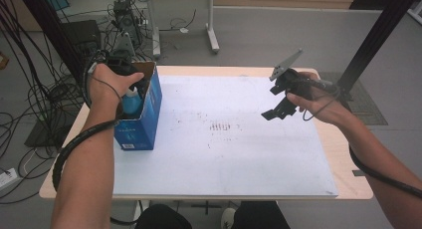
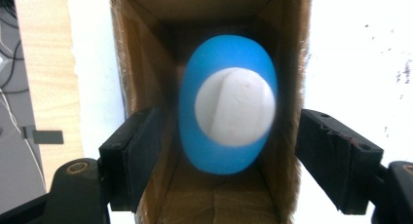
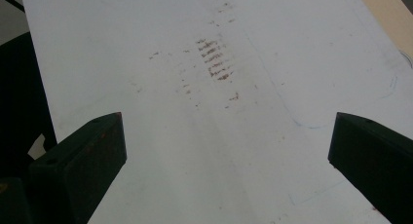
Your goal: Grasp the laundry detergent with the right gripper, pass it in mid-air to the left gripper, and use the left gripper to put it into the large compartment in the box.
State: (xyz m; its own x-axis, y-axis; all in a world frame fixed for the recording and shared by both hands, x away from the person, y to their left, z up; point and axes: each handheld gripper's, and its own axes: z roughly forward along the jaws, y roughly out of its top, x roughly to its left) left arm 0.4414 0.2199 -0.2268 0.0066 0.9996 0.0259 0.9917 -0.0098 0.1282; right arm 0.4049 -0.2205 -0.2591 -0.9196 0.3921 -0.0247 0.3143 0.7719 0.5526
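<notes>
Your left gripper (image 2: 226, 151) is over the blue box (image 1: 141, 120) at table 9 o'clock, jaws apart, clear of the blue bottle (image 2: 228, 104) standing inside; drop-off looks done. Right gripper (image 1: 274, 111) is open at 3 o'clock, empty. Next: lift the left gripper straight out w/o clipping the cardboard

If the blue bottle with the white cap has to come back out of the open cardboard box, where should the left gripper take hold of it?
Grip the white cap of the blue bottle, coming straight down through the open top of the blue-sided cardboard box. The bottle stands upright, cap uppermost, and the box walls close off its sides. The left gripper already hangs above it, jaws open, one on each side.
</notes>
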